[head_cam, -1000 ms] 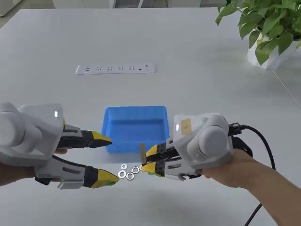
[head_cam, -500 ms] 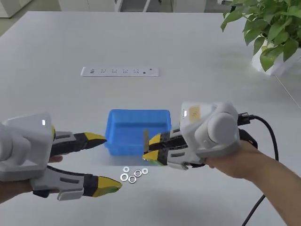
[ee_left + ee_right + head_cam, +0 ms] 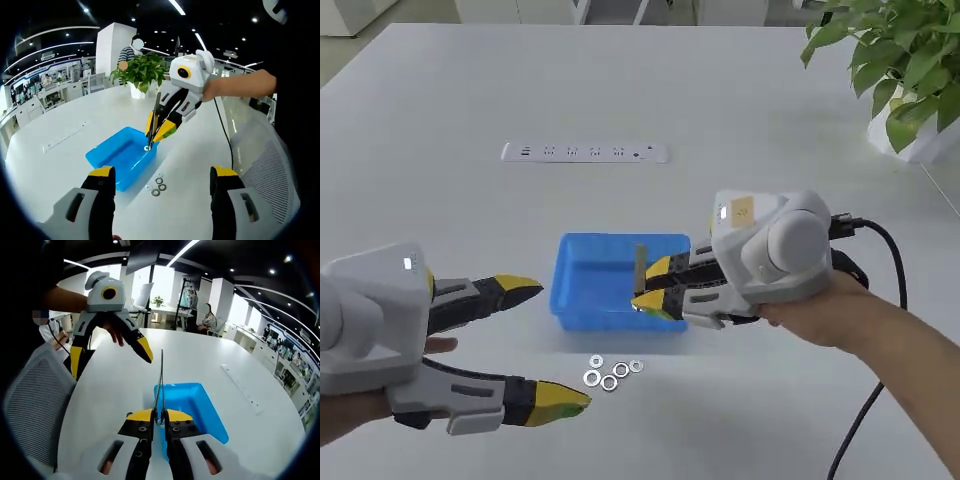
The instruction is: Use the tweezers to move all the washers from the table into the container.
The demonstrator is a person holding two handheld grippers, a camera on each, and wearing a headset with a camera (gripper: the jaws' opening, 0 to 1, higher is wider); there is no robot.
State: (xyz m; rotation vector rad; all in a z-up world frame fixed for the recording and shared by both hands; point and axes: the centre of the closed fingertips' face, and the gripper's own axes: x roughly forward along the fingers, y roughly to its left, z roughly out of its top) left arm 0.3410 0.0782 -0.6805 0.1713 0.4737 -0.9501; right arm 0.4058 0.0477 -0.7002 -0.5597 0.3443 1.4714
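While the right hand-held gripper (image 3: 655, 290) pinches the thin silver metal tweezers (image 3: 641, 262) over the blue rectangular plastic container (image 3: 585, 300), the head view shows the left hand-held gripper (image 3: 558, 345) spread wide beside that container. Small silver metal washers (image 3: 612, 372) lie on the white counter (image 3: 770, 130) just in front of it.

Left gripper view: the tweezers' tip carries a single washer (image 3: 148, 148) above the container's rim.

Right gripper view: the jaws are clamped narrow on the tweezers, which point along the container's edge.
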